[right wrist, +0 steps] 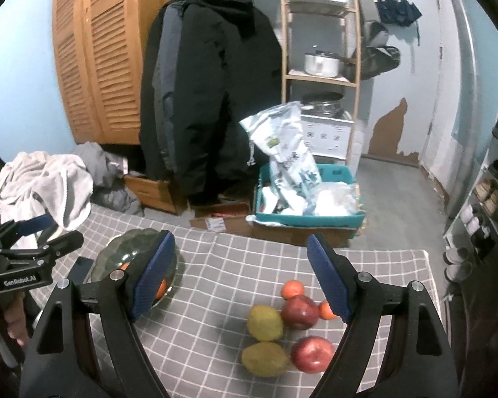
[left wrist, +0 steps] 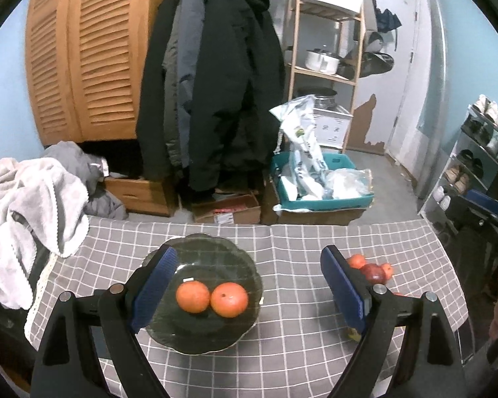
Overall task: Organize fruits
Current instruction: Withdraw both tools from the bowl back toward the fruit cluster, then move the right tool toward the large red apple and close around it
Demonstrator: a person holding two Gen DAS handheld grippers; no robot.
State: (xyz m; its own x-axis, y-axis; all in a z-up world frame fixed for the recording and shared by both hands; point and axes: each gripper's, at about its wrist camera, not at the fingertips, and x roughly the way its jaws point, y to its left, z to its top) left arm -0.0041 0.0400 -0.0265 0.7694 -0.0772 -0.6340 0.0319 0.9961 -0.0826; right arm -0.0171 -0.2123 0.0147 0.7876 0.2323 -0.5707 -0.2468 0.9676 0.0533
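Grey checked tablecloth (left wrist: 298, 242) in cluttered room

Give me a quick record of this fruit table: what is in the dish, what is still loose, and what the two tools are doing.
dish: dark glass plate on the checked cloth
in dish: two oranges, side by side
loose oranges: two small ones
loose red apples: two
loose yellow-green fruits: two
left tool: open, empty, above the dish
right tool: open, empty, above the loose fruit
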